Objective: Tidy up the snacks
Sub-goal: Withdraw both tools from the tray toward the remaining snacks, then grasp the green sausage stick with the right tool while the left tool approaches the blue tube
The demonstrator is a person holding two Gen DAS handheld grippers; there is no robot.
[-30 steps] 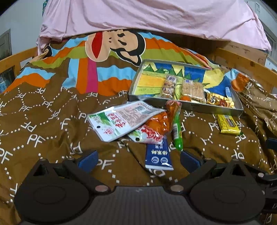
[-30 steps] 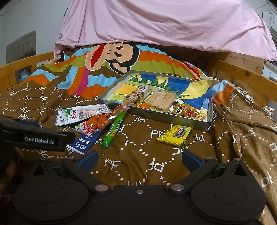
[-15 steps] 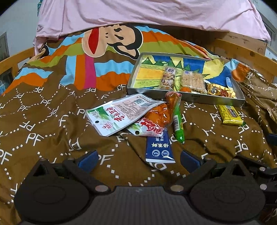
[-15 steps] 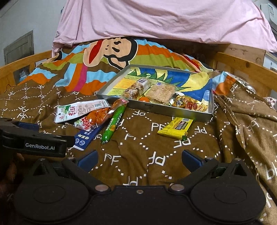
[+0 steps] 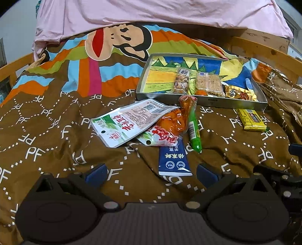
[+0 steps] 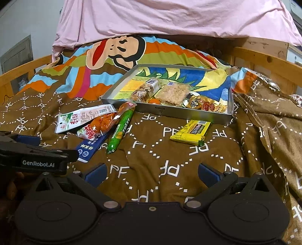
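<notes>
Lying just ahead of spread left gripper (image 5: 151, 172), blue packet (image 5: 174, 160), right gripper (image 6: 151, 172) spread too

Wooden bed rails (image 6: 264, 58), pale wall (image 6: 28, 22), pink sheet (image 6: 169, 17)

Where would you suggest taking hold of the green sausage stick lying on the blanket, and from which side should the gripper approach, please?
Probably the near, lower half of the green sausage stick, from above, jaws across its narrow width. That half lies bare on the blanket, while its far end is tucked under the orange packet. The right gripper is open and near.
</notes>
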